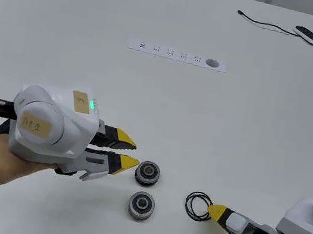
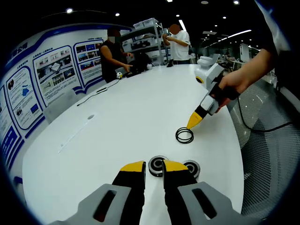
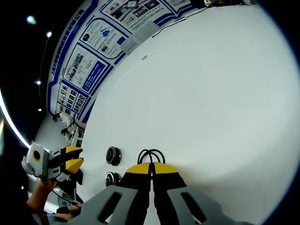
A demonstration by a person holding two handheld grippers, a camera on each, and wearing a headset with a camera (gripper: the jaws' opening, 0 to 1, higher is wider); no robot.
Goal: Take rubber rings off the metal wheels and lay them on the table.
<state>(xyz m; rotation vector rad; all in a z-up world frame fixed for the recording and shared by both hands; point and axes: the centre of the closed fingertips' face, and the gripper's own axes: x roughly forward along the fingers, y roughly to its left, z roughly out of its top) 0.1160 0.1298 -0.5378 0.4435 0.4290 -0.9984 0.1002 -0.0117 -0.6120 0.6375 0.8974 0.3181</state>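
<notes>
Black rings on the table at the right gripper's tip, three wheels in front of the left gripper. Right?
Not quite: two wheels, not three, sit in front of the left gripper, as the head view shows. The black rings do lie on the table at the tip of the right gripper.

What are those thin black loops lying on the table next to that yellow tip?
They are thin black rubber rings, apparently two, overlapping and lying flat on the white table. They sit apart from the metal wheels. The right gripper has its shut, yellow-tipped jaws right at the rings' edge. Whether it is actually pinching them cannot be told.
</notes>
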